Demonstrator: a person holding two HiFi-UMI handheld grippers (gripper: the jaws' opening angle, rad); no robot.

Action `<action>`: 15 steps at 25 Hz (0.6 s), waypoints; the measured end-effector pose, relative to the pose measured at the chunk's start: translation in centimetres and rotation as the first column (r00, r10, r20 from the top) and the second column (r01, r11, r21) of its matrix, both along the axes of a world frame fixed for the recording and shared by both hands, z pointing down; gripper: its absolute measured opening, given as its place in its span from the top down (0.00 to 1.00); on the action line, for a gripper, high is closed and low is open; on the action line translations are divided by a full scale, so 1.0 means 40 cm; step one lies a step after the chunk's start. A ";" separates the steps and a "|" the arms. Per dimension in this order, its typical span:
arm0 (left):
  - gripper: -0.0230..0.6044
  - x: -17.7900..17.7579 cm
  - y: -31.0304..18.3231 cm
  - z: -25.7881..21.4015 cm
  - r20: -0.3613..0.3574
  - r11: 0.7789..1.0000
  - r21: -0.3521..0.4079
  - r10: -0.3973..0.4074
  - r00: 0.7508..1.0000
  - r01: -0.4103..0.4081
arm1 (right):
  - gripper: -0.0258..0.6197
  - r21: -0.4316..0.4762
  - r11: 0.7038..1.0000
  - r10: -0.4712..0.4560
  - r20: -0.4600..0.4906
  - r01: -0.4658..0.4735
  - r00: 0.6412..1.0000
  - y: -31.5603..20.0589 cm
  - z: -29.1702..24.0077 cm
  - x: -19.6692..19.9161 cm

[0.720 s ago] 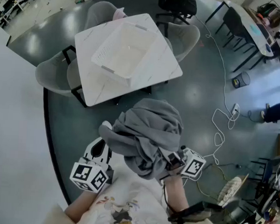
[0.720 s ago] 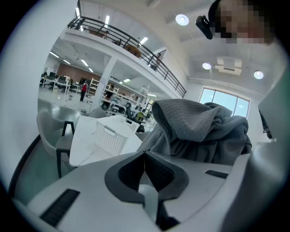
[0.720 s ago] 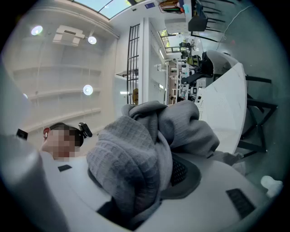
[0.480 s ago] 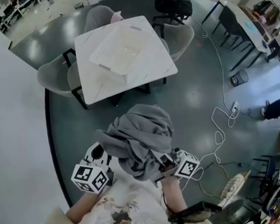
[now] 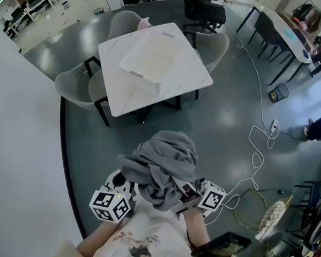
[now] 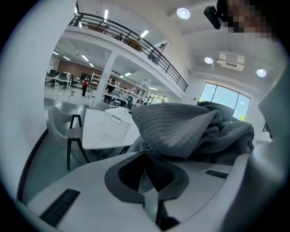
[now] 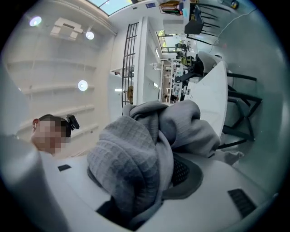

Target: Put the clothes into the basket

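A bunched grey garment (image 5: 164, 160) hangs in the air between both grippers, close to the person's chest. My left gripper (image 5: 127, 184) is shut on its left side; in the left gripper view a fold of the grey garment (image 6: 181, 129) is pinched between the jaws (image 6: 152, 168). My right gripper (image 5: 187, 192) is shut on a thick wad of the garment (image 7: 136, 158), which fills the jaws and hides the pads. The white slotted basket (image 5: 152, 57) stands empty on a white square table (image 5: 122, 99), well ahead of the grippers. The basket (image 6: 117, 124) also shows in the left gripper view.
Grey chairs (image 5: 77, 83) ring the table, one with a pink item (image 5: 143, 23) on it. A black office chair (image 5: 201, 12) stands behind. White cables (image 5: 258, 152) trail over the dark floor at right. A curved floor edge (image 5: 65, 147) runs at left.
Both grippers keep their hold on the garment. The bundle has sunk slightly toward the body, and the table and basket have shifted a little right in the head view.
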State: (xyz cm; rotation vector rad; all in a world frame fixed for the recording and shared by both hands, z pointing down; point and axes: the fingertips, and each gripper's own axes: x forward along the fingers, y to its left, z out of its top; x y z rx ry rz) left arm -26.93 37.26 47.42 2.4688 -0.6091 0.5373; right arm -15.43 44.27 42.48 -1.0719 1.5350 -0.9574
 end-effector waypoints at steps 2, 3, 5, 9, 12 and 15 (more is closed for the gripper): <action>0.95 -0.025 0.003 -0.002 -0.009 1.000 -0.004 -0.003 1.000 0.003 | 0.59 0.013 1.000 -0.014 0.013 0.014 1.000 -0.003 -0.004 -0.032; 0.95 -0.032 0.006 -0.001 -0.012 1.000 -0.005 -0.001 1.000 0.001 | 0.59 0.010 1.000 -0.021 0.009 0.021 1.000 -0.004 -0.001 -0.044; 0.94 -0.033 0.017 0.005 -0.015 1.000 -0.003 0.014 1.000 -0.014 | 0.59 0.001 1.000 -0.029 0.003 0.029 1.000 0.000 0.005 -0.053; 0.95 -0.007 0.034 -0.003 -0.019 0.999 0.009 0.041 0.999 -0.041 | 0.58 0.006 1.000 -0.017 0.013 0.017 1.000 0.023 0.005 -0.022; 0.95 0.025 0.043 -0.017 -0.023 0.999 0.018 0.036 0.999 -0.035 | 0.58 0.012 1.000 -0.001 0.025 0.001 1.000 0.047 -0.002 0.023; 0.95 0.077 0.060 -0.023 -0.026 0.999 0.023 0.046 0.999 -0.046 | 0.58 0.015 1.000 0.023 0.013 -0.023 1.000 0.079 -0.007 0.076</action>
